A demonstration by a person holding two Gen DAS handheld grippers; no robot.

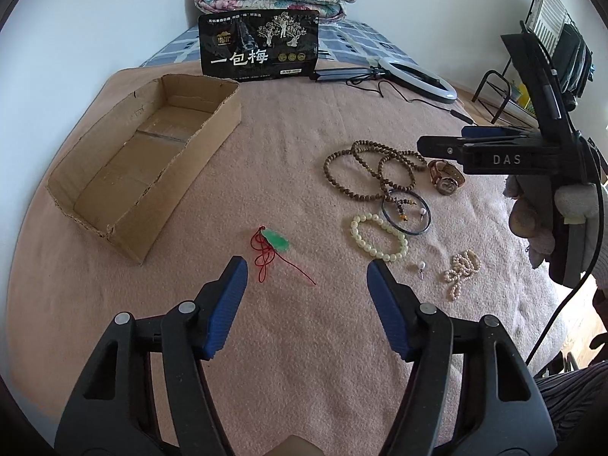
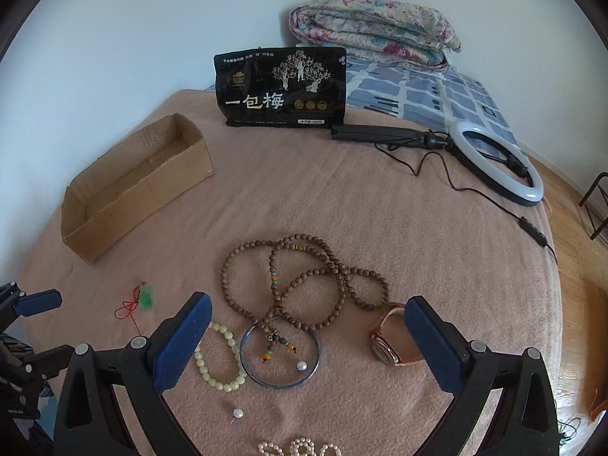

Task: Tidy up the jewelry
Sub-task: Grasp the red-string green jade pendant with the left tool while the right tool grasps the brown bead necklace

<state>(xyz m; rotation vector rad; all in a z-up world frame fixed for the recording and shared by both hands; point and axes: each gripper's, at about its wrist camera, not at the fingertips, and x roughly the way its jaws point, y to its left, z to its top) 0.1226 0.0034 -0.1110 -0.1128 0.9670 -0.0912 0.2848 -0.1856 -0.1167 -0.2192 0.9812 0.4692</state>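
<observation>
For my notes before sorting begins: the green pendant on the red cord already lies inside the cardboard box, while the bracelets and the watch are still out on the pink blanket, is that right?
Not quite. The green pendant on its red cord lies on the pink blanket, outside the cardboard box, which holds no jewelry; the left wrist view shows this. The bracelets and the watch are indeed still out on the blanket.

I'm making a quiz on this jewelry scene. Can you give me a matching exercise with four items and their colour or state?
Items:
1. cardboard box
2. pendant
3. bangle
4. wristwatch

Descriptions:
A. green, on a red cord
B. lying on its side
C. empty
D. rings a loose pearl

Pairs: 1-C, 2-A, 3-D, 4-B
</observation>
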